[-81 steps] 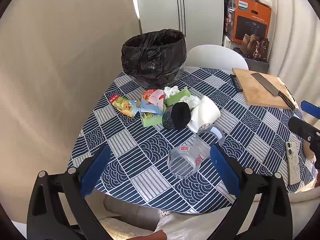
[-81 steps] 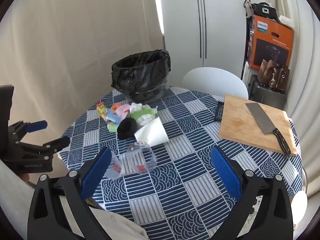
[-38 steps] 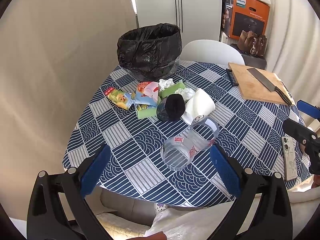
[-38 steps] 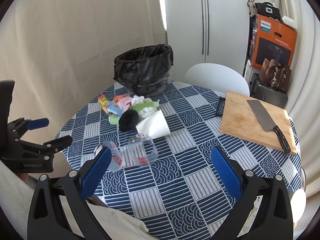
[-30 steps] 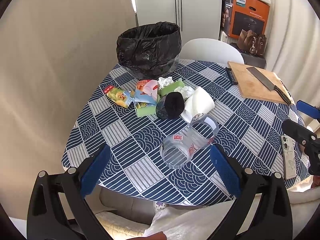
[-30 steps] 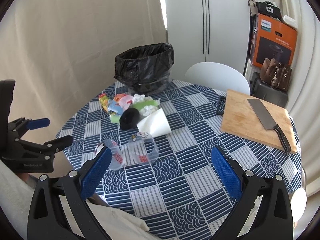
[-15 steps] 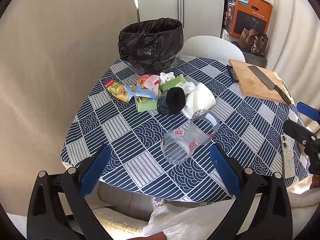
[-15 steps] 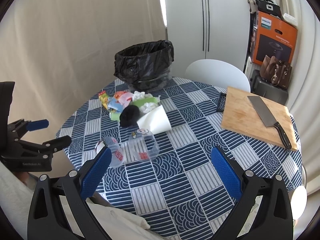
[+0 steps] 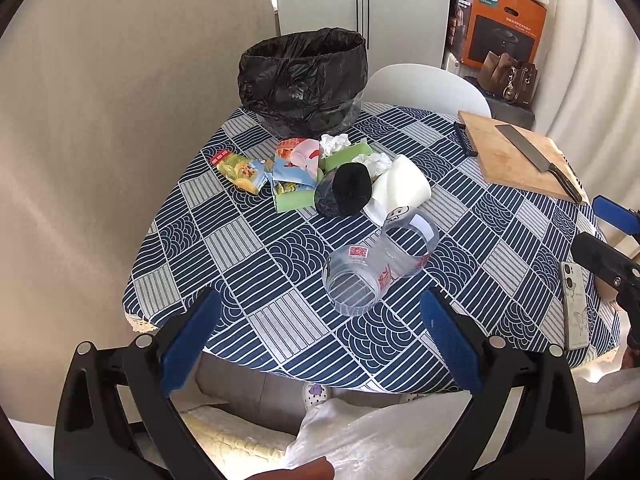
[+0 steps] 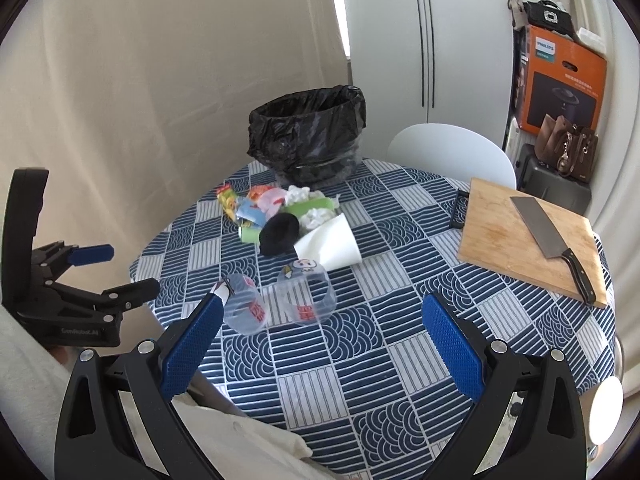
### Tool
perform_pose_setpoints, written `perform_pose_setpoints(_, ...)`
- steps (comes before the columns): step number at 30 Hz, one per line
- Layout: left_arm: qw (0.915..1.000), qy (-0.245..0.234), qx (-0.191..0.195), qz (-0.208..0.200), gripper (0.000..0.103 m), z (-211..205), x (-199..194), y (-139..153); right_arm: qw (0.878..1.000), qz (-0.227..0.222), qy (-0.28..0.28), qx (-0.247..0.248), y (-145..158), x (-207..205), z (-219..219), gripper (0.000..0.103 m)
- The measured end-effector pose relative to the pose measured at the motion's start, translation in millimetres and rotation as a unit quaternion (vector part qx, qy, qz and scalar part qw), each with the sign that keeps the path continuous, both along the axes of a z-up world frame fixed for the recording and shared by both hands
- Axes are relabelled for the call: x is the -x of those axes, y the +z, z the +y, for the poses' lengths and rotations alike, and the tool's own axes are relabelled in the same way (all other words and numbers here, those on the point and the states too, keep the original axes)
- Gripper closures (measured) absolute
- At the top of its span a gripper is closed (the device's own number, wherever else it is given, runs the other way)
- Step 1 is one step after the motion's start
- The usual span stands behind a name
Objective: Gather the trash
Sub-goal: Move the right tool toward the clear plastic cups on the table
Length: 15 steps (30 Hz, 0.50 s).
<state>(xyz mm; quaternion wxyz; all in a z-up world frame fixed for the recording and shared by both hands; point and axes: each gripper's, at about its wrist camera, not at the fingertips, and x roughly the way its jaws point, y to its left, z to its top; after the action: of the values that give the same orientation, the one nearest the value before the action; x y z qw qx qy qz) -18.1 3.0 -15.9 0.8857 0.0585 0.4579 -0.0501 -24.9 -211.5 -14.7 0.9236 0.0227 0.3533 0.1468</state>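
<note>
**Both hand-held grippers wide open, short of the trash**

I see the black-lined trash bin (image 9: 302,76) standing at the far edge of the surface (image 9: 248,248), upright with its mouth open; from my angle I cannot tell what is inside it. Just in front of it, toward the middle of the surface, lies the trash pile: snack wrappers (image 9: 272,170), crumpled tissue (image 9: 335,143), a black round piece (image 9: 352,189) and a white paper cup (image 9: 402,190) on its side. Nearer the front edge two clear plastic cups (image 9: 380,264) lie tipped over, touching each other, and both look empty.

My left hand-held gripper (image 9: 316,340) hangs off the near edge of the surface, fingers spread wide, nothing between them and touching nothing. The clear cups lie ahead of it, between the lines of its two fingers but apart from the pads.

My right hand-held gripper (image 10: 320,340) is likewise spread wide and empty, above the near edge. The clear cups sit ahead and toward its left finger; the pile is further off, the bin beyond that.

On the right side of the surface a wooden cutting board (image 10: 516,240) carries a cleaver (image 10: 548,236). A phone (image 9: 575,306) lies by the near right edge.
</note>
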Motion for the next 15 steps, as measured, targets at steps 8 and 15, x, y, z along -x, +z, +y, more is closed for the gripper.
perform_pose_setpoints(8,0.9999,-0.005,0.009,0.010,0.006,-2.5,4.5,-4.2,1.000,0.000,0.018,0.001,0.2,3.7,4.6,0.008)
perform_pose_setpoints(15,1.0000,-0.004,0.002,0.006,0.006,-3.7,6.7,-4.1,0.999,-0.008,0.038,0.002,1.4,6.7,9.0,0.008)
